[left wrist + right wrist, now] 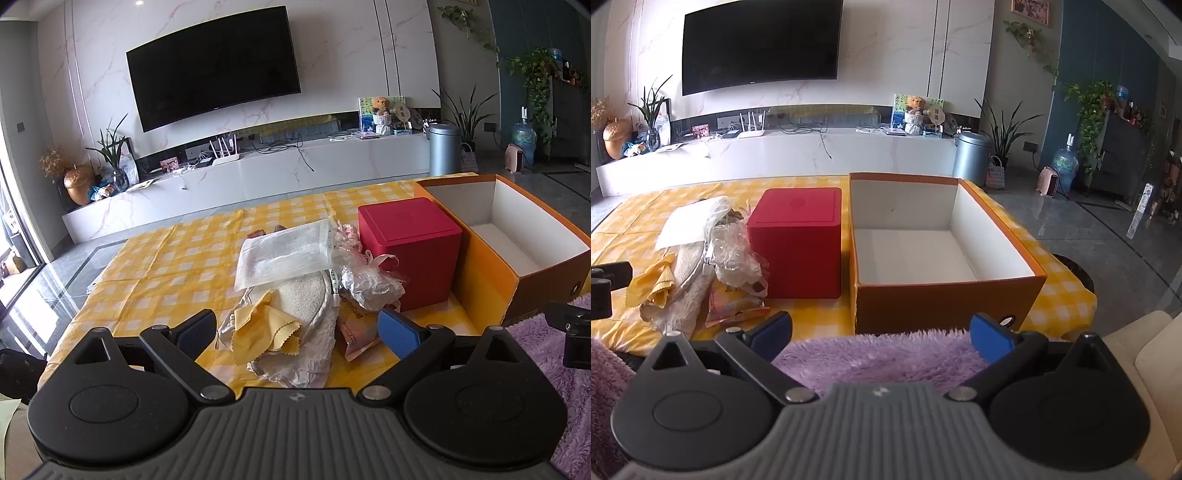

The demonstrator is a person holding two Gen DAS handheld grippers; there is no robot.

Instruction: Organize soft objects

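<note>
A heap of soft things lies on the yellow checked cloth: a yellow wiping cloth (264, 332), a white mesh bag (286, 254), a pale insole (306, 295), crumpled clear plastic (369, 280) and a pink packet (354, 328). The heap also shows in the right wrist view (690, 273). My left gripper (297, 332) is open just before the heap, with nothing between its fingers. An open orange box (942, 299) with a white inside stands empty at the right. My right gripper (882, 338) is open above a purple fluffy fabric (879, 358), just before the box.
A red cube box (798, 243) stands between the heap and the orange box. The purple fabric also shows at the right edge of the left wrist view (543, 350). Beyond the table are a TV wall, a low white cabinet and plants.
</note>
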